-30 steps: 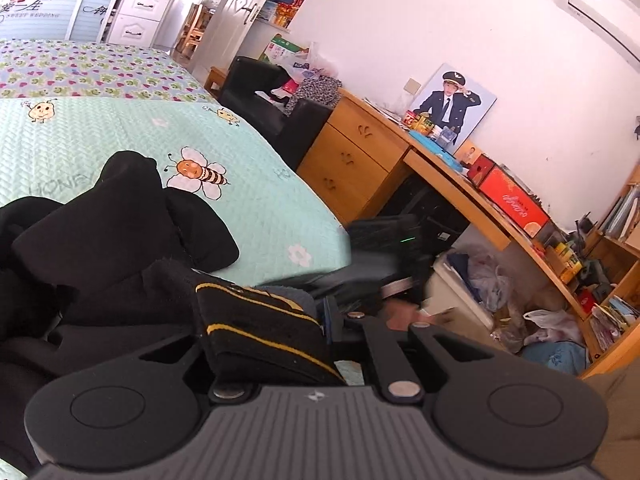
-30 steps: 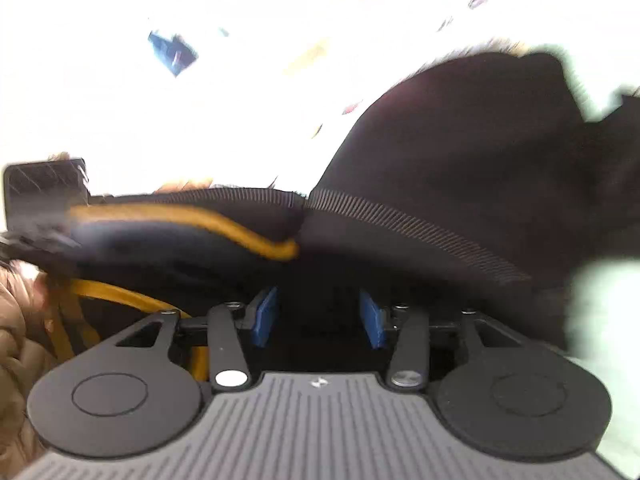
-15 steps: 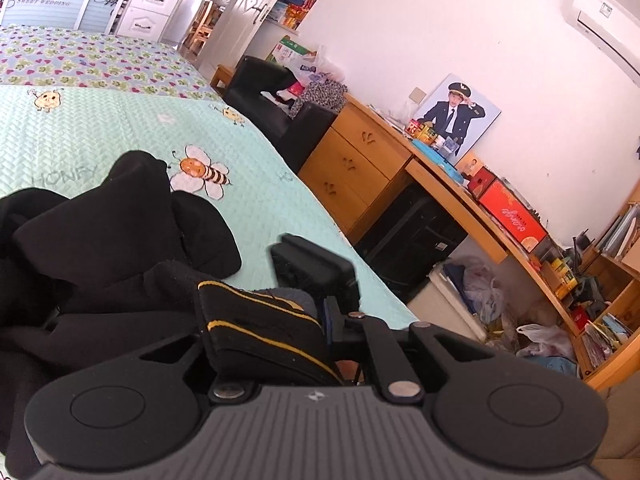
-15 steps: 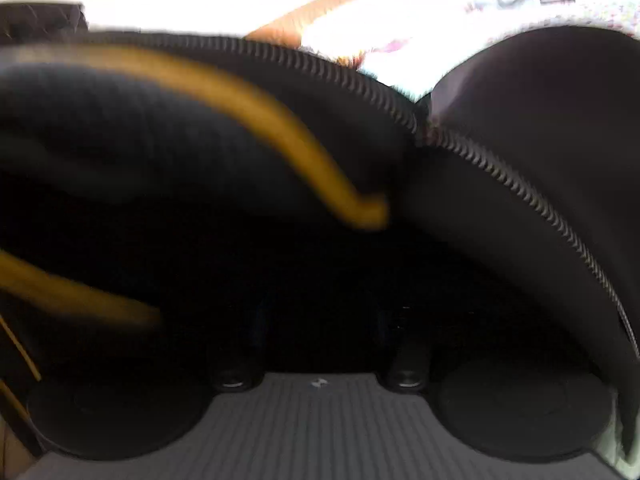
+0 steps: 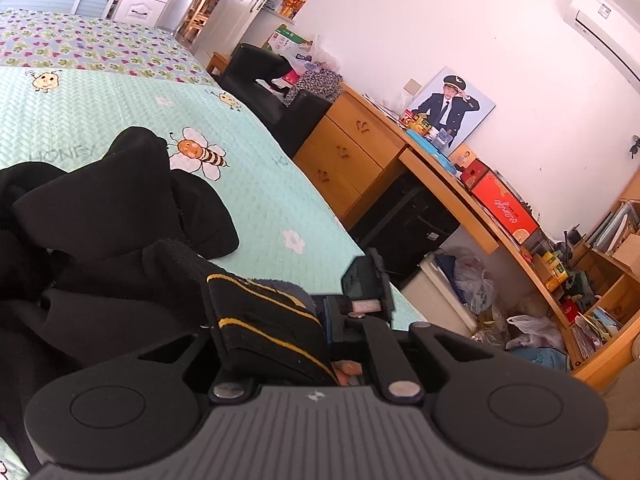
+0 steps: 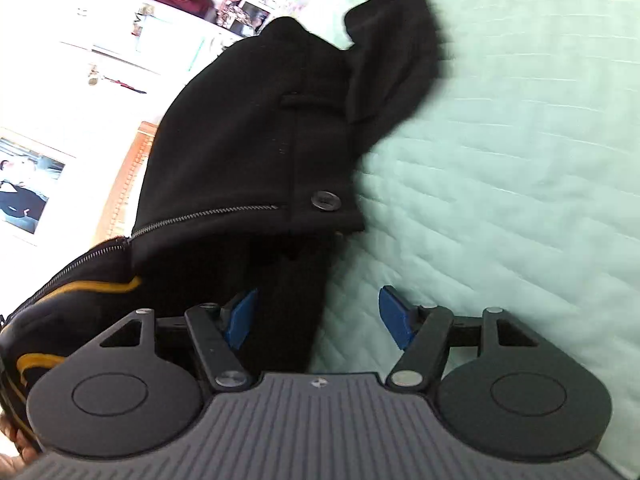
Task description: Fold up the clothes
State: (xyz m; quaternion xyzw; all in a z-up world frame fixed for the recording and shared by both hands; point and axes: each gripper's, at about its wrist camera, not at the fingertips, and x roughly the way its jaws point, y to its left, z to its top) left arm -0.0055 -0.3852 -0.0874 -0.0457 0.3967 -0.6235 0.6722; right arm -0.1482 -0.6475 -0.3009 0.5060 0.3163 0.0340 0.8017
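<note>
A black jacket (image 5: 100,208) lies crumpled on the mint quilted bed cover (image 5: 120,120). My left gripper (image 5: 288,316) is shut on its ribbed band with yellow stripes (image 5: 260,332), which hides the fingertips. To the right of the band, the right gripper (image 5: 364,280) shows at the bed's edge. In the right wrist view the jacket (image 6: 256,140) shows a zipper and a button (image 6: 325,201), with the striped band (image 6: 80,292) at lower left. My right gripper (image 6: 320,312) is opening. A black fold lies against the left blue pad (image 6: 240,316), and the pads do not press it.
The bed cover (image 6: 500,160) stretches to the right of the jacket. Beyond the bed's right edge stand a wooden desk with drawers (image 5: 352,148), a black armchair (image 5: 260,68) and bags on the floor (image 5: 472,280).
The right gripper has rolled and dropped toward the bed, and its blue pads have spread apart off the black cloth. The left gripper keeps its hold on the striped band and has hardly moved.
</note>
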